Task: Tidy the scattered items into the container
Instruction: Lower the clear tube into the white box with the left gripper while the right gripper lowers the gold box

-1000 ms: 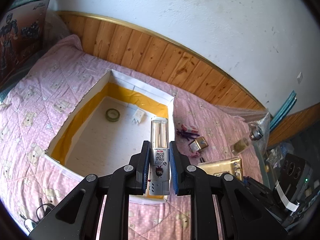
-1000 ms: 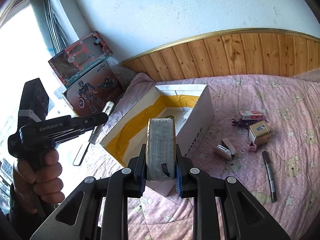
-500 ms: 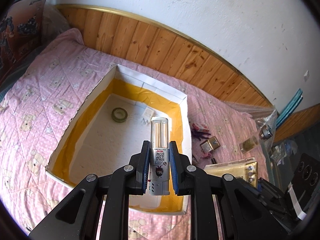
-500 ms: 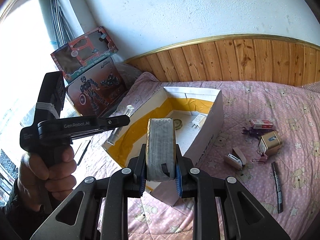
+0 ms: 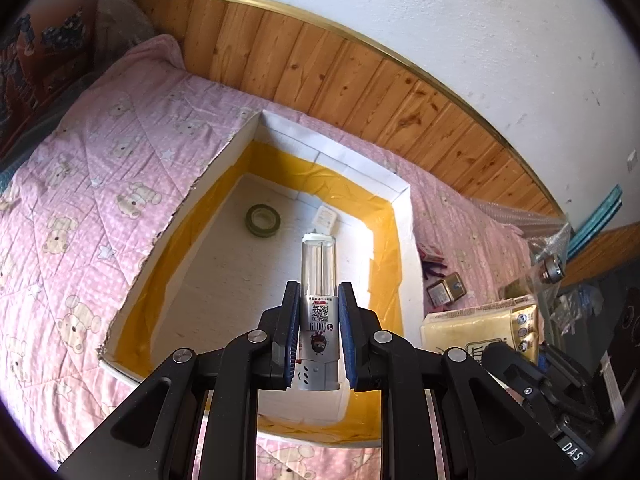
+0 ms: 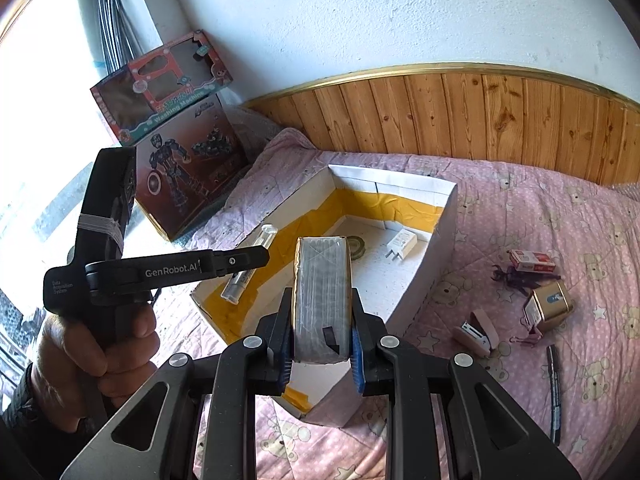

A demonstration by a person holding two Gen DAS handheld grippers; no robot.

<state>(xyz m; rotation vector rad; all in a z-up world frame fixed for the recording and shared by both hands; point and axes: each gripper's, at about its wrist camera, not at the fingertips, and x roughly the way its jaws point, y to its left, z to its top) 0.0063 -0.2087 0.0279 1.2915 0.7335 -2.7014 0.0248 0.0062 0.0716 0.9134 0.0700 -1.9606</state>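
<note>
My left gripper is shut on a silver tube with a clear top and holds it above the near right part of the white box lined with yellow tape. In the right wrist view that left gripper, held by a hand, hangs with the tube over the box's left wall. My right gripper is shut on a plastic-wrapped tissue pack at the near corner of the box. A tape roll and a white plug lie inside.
On the pink quilt right of the box lie a small red-and-white carton, a purple clip, a gold box, a pink stapler and a black marker. Toy boxes lean at the left wall. Wood panelling runs behind.
Both grippers have moved in over the box with their loads. The left one has sunk toward the box's inside, and the box now looks larger in both views.
</note>
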